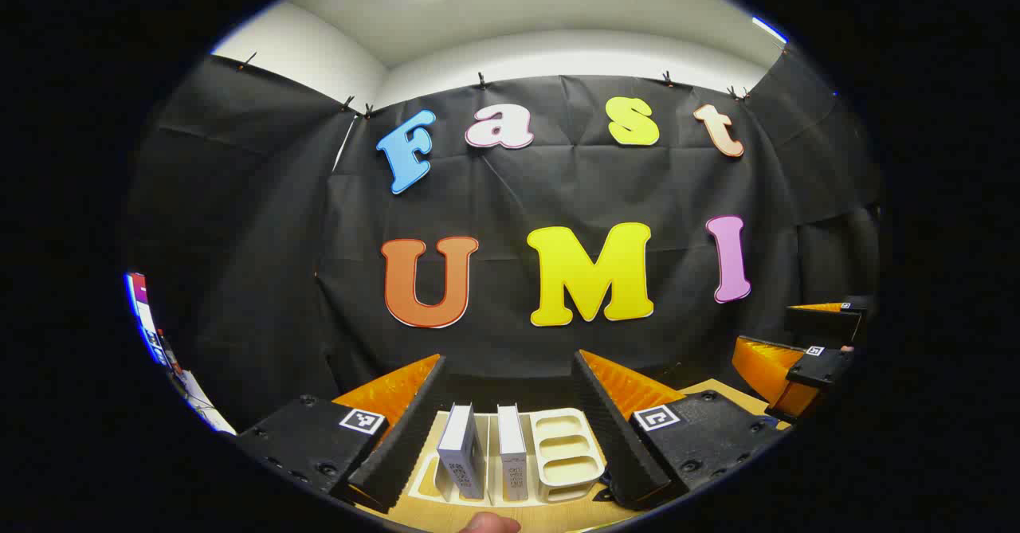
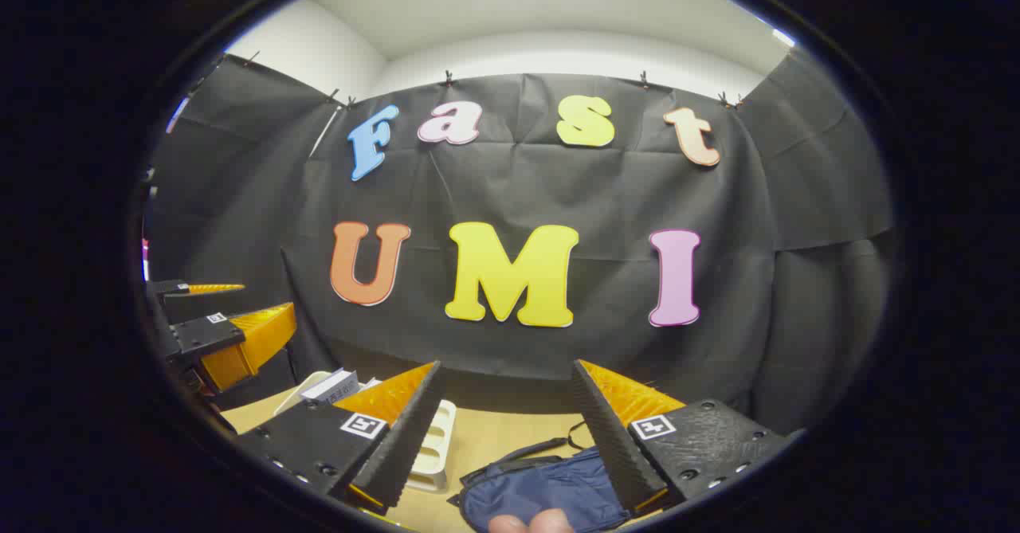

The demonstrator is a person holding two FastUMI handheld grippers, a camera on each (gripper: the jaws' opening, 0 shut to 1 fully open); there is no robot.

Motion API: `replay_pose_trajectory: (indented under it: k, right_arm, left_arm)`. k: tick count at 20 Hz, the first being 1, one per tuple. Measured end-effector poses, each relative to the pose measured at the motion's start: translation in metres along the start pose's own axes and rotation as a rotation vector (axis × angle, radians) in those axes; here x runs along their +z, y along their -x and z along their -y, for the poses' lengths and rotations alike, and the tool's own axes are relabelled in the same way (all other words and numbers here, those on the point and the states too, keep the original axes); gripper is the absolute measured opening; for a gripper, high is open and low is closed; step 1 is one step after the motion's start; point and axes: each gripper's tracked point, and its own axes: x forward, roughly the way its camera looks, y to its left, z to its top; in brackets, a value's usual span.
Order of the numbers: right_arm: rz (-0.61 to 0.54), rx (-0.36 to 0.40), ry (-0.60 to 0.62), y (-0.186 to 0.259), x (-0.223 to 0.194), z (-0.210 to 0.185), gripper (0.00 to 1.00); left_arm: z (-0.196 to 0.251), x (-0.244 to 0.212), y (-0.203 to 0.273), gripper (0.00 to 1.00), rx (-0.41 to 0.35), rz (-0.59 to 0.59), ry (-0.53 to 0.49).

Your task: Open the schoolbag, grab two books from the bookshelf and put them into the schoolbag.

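left gripper view, left claw (image 1: 510, 429) wide open, empty, two books (image 1: 486, 449) between its fingers, schoolbag (image 2: 542, 493) under open right claw (image 2: 506, 429)

Two books stand upright in one white bookshelf (image 1: 558, 457) on the table (image 1: 574, 513): one book (image 1: 460, 449) at 6 o'clock, the second book (image 1: 511, 452) just beside it. One navy schoolbag (image 2: 542, 489) lies at 6 o'clock in the right gripper view.

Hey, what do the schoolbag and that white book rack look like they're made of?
The schoolbag looks like soft navy woven fabric, matte and creased, with a black strap. The bookshelf looks like cream moulded plastic: smooth, rounded slots, slight sheen. It could be painted; hard to tell.
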Motion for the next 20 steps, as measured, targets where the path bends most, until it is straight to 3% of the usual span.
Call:
replay_pose_trajectory:
  k: [20]
  right_arm:
    - [-0.006, -0.027, 0.001, -0.0012, 0.0004, -0.004, 0.95]
  left_arm:
    - [0.0004, -0.0055, -0.0009, 0.97, -0.001, -0.018, 0.015]
